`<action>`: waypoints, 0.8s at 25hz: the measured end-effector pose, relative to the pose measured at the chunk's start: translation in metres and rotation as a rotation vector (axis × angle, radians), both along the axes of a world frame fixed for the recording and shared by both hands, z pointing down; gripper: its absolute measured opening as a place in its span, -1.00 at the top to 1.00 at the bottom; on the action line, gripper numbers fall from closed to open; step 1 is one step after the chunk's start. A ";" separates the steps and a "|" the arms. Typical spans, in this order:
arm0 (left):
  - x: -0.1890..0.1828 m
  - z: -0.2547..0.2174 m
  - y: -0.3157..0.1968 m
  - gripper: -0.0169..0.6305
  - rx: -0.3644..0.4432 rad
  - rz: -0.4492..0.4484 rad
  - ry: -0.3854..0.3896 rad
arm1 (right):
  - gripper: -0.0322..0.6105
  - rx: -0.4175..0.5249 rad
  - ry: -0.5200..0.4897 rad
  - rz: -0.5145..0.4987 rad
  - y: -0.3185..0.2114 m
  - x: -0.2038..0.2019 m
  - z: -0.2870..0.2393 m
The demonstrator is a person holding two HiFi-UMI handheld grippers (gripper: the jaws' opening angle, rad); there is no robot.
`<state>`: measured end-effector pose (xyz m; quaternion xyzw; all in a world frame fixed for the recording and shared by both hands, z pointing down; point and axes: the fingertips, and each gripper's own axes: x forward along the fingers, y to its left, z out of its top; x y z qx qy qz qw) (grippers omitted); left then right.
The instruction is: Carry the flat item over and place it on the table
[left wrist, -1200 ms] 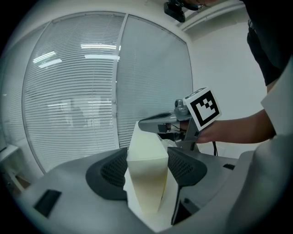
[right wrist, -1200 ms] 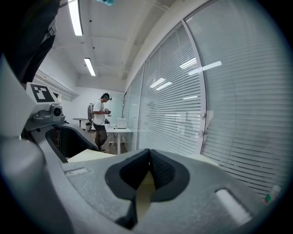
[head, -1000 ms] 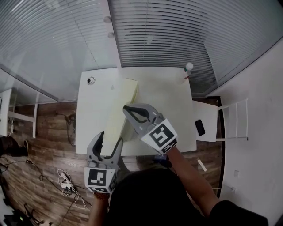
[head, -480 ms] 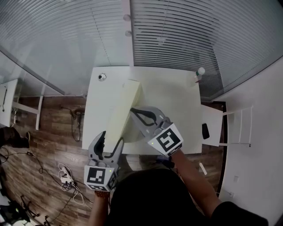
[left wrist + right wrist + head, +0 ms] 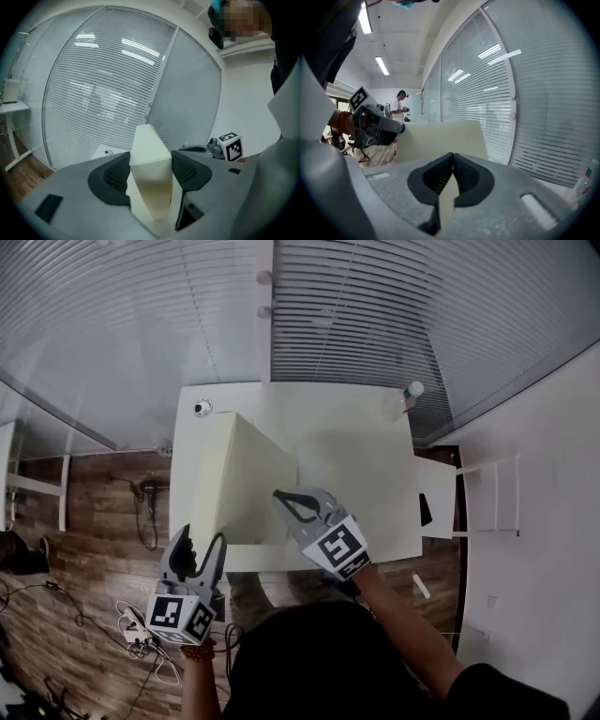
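Observation:
The flat item is a pale yellow sheet [image 5: 248,484], held above the left half of the white table [image 5: 356,456]; whether it touches the top I cannot tell. It shows two faces that meet along a ridge. My left gripper [image 5: 198,545] is at its near left corner with the jaws wide, and in the left gripper view the sheet [image 5: 150,168] fills the gap and touches both pads. My right gripper [image 5: 281,497] is shut on the thin near right edge, and the sheet [image 5: 440,140] runs on ahead of the shut pads [image 5: 461,178].
A clear bottle [image 5: 405,395] stands at the table's far right corner and a small round object [image 5: 199,409] at its far left. A dark phone [image 5: 424,510] lies on a side table to the right. Cables [image 5: 141,620] lie on the wooden floor. Blinds behind glass close off the far side.
My left gripper has swung out to the left and rolled. The sheet, seen nearly edge-on before, now shows a broad face over the table's left half. My right gripper has dropped a little.

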<state>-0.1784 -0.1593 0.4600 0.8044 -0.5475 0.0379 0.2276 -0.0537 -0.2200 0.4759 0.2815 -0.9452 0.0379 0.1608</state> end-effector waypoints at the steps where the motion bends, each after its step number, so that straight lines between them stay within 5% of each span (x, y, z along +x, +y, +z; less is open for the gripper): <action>1: -0.002 0.003 -0.003 0.07 -0.005 0.004 0.011 | 0.90 0.000 0.033 -0.014 0.004 -0.006 0.009; 5: 0.002 0.022 -0.012 0.07 -0.039 0.038 0.039 | 0.89 0.080 0.220 -0.111 0.032 -0.034 0.034; 6: 0.002 0.027 -0.014 0.07 -0.045 0.042 0.053 | 0.46 0.098 0.257 -0.134 0.039 -0.040 0.039; 7: 0.001 0.032 -0.016 0.07 -0.052 0.043 0.071 | 0.37 0.110 0.285 -0.138 0.043 -0.044 0.043; 20: 0.016 0.101 -0.015 0.05 -0.235 -0.036 0.270 | 0.33 0.138 0.511 -0.162 0.066 -0.027 0.112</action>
